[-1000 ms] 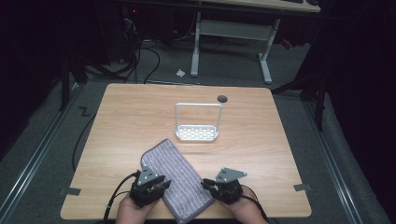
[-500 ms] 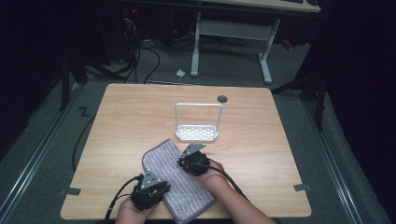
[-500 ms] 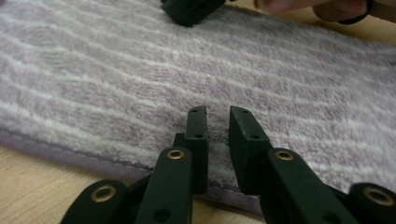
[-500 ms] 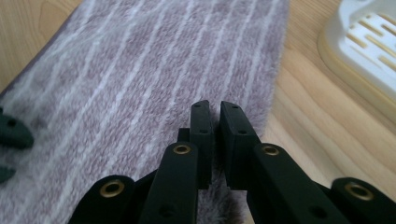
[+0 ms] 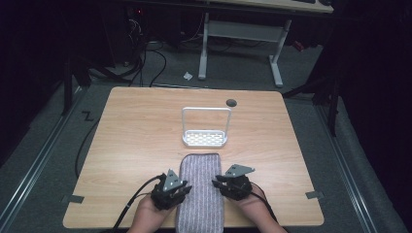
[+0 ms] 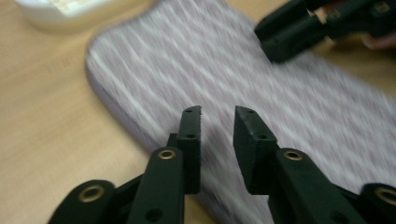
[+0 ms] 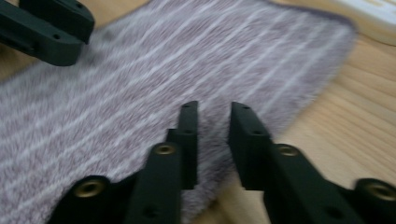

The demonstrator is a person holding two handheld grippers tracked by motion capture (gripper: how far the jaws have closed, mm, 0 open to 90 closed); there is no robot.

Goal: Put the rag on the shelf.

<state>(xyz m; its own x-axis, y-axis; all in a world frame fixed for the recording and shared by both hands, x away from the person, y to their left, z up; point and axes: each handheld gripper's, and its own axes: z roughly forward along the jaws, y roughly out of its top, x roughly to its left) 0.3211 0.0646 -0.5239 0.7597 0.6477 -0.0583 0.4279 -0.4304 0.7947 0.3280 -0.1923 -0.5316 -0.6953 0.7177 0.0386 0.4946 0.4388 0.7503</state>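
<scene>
Wood-grain tabletop (image 5: 136, 145) fills my screen from the high view, pale and smooth, with dark floor and cables around it. Nearest me lies the grey cloth (image 5: 201, 189), a long rectangle with rounded far corners, fuzzy and ribbed with thin pale stripes; its near end reaches the table's near edge and it runs straight away from me.

My left gripper (image 5: 171, 188) sits at the cloth's left edge and my right gripper (image 5: 229, 183) at its right edge, one on each side at about the same depth. In the left gripper view the left gripper (image 6: 217, 122) has its black jaws apart with a narrow gap, over the cloth (image 6: 243, 88) near its border, gripping nothing that I can see; the other gripper shows across the cloth, top right. The right gripper view mirrors this: the right gripper (image 7: 213, 116) has its jaws slightly parted above the cloth (image 7: 140, 79) edge (both close views are blurred, so I cannot tell whether the tips touch the fabric).

Just beyond the cloth's far end stands a white rack (image 5: 205, 139), a perforated tray with a tall thin wire loop. Farther back, a small dark round hole (image 5: 231, 102) marks the tabletop.
</scene>
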